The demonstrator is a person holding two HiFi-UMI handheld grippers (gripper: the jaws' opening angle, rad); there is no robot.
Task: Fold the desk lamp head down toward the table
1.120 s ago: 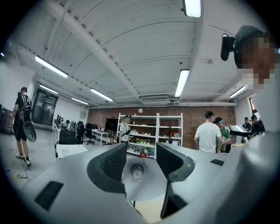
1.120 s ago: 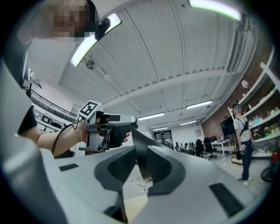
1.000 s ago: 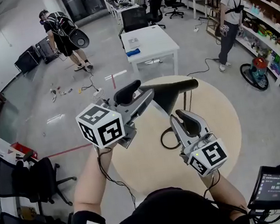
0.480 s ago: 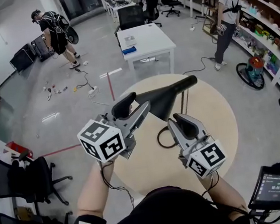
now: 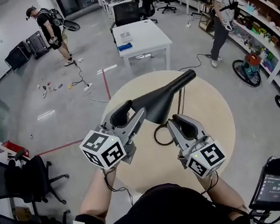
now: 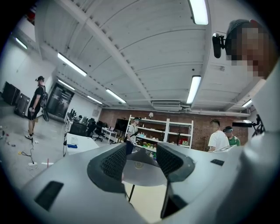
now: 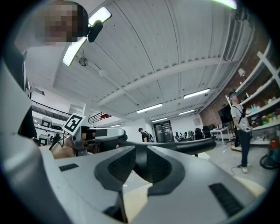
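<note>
A black desk lamp stands on the round beige table (image 5: 210, 125). Its cone-shaped lamp head (image 5: 163, 97) slants, wide end low at the left and narrow end high at the right. My left gripper (image 5: 130, 114) is shut on the wide end; in the left gripper view the pale inside of the lamp head (image 6: 142, 174) sits between the pads of the left gripper (image 6: 141, 159). My right gripper (image 5: 175, 122) is below the cone, at the thin stem (image 5: 182, 101). In the right gripper view a black part of the lamp fills the gap of the right gripper (image 7: 141, 164), with the lamp head (image 7: 188, 146) above it.
The lamp's cable (image 5: 158, 134) loops on the table beside the right gripper. Beyond stand a white desk (image 5: 138, 35), two people (image 5: 51, 26) (image 5: 219, 15), black office chairs (image 5: 26, 178) at the left, shelves at the right and a tablet (image 5: 273, 189).
The lamp head has tilted from level to slanted, its wide end moving down and left. My left gripper went down with it. The right gripper stayed in place.
</note>
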